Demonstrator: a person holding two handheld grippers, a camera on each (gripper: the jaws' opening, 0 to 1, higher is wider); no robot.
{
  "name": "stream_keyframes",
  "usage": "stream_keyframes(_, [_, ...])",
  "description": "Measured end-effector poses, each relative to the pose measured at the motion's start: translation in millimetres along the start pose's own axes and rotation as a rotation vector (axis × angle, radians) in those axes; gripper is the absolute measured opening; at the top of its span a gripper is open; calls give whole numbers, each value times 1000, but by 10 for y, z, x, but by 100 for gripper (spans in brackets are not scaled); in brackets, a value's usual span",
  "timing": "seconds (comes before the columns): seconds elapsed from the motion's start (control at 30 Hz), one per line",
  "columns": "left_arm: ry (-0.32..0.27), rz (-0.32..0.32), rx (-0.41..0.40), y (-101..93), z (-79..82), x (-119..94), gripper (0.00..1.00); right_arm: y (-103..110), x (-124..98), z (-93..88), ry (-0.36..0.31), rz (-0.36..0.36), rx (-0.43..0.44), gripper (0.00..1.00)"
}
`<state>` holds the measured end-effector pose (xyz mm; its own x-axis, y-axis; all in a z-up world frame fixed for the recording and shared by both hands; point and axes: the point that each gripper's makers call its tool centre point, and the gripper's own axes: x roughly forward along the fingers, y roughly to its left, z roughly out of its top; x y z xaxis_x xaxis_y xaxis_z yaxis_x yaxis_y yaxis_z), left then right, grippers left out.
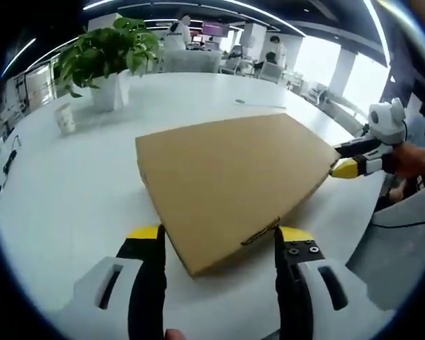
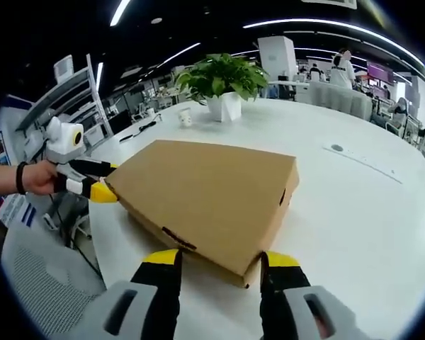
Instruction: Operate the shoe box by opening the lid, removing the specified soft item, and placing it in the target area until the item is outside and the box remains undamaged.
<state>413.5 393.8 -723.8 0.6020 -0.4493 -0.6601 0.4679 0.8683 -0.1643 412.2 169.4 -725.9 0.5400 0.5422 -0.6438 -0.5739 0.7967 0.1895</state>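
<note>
We have the shoe box [image 1: 230, 185] lying flat and closed on the white surface [image 1: 71, 205], its lid still down, so the step in hand is the opening. Our left gripper [image 1: 218, 244] stands with its jaws spread apart either side of one box corner, holding nothing; our right gripper [image 2: 218, 263] does the same at the opposite end, jaws parted and astride the near corner, also empty. In the right gripper view the left gripper's yellow tips sit at the box's far edge, touching it or just beside it.

To do this well, we judge that one gripper should steady the base low on its side wall while the other takes the lid's lip alone and lifts it slowly and evenly. Pinching the cardboard hard, or catching lid and base together, could crease or tear it, and the box must stay undamaged. Lifting near the small tab seam on the front edge seems the sound place.

The soft item is hidden inside, so we cannot say what it is or how it lies. The line between lid and base is hard to make out here, and the hinge side is perhaps the long far edge. No marked target area is plain to us; a potted plant [image 1: 108, 57] and a paper cup [image 1: 65, 118] stand well apart.
</note>
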Motion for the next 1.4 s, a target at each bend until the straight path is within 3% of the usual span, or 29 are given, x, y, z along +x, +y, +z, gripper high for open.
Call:
stream_keyframes(0.37, [9, 14, 13, 4, -2, -17, 58, 1, -24, 28, 0, -12, -7, 40])
stream_keyframes(1.4, [-86, 8, -42, -102, 214, -316, 54, 41, -254, 338, -64, -72, -16, 39])
